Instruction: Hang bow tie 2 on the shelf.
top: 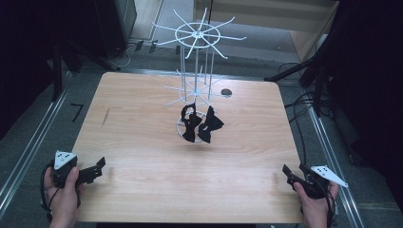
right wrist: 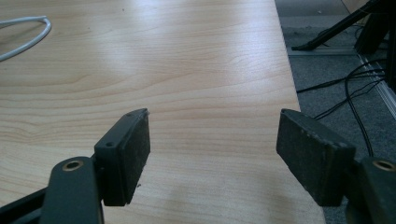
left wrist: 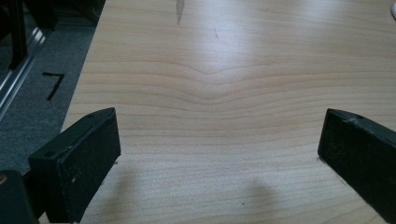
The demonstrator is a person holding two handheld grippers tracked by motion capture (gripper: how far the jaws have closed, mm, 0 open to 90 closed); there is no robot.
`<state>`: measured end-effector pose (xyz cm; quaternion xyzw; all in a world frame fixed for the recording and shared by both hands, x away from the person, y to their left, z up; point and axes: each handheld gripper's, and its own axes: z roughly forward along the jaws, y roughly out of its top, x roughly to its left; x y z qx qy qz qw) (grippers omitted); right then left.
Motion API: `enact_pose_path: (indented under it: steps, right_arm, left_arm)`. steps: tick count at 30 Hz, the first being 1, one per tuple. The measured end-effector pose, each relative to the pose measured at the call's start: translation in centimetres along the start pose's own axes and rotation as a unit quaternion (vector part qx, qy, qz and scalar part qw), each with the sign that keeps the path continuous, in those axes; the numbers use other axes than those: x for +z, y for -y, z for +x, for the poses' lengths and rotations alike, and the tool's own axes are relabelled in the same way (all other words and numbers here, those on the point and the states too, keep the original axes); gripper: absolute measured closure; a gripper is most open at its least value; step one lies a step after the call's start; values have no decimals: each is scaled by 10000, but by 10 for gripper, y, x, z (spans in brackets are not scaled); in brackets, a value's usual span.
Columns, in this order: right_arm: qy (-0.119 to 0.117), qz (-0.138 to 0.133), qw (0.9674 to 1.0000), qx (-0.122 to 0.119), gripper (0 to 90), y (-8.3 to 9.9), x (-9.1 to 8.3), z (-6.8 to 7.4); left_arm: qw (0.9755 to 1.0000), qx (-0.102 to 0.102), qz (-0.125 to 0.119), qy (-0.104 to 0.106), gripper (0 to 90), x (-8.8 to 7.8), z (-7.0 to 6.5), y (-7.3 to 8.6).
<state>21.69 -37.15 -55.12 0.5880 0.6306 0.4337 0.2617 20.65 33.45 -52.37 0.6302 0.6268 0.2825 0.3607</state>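
Two black fabric bow ties (top: 201, 125) hang from the lowest tier of the white wire spoked display rack (top: 196, 57), which stands mid-table, well ahead of both sets of fingers. Left gripper (top: 98, 167) sits at the near left corner of the light wooden table (top: 142, 142), fingers (left wrist: 79, 163) spread wide with nothing but bare wood between them. Right gripper (top: 287, 172) rests at the near right edge, fingers (right wrist: 126, 154) also apart and empty; a curve of the rack's white base ring (right wrist: 28, 32) shows far off beyond its left finger, so the ties lie ahead and to the left of that gripper. Neither gripper touches anything.

Judgement: the work is at its start, the reach to a bow tie not yet made. To do it well, one gripper should travel forward with the fingers kept wide, come in level with a tie's knot or a wing, and close on fabric alone, clear of the thin spokes. The rack looks light and tall, so a snag could tip it; steadying the base ring with the other gripper would likely help, then lift the tie's loop off along the spoke, not straight down
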Motion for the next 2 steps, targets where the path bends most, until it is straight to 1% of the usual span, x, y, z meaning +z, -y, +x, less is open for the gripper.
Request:
enact_pose_path:
  steps: [2]
  right_arm:
    - [11,-5,10000,1,269,0,0,0]
  left_arm:
    - [10000,0,3,0,0,0,0,0]
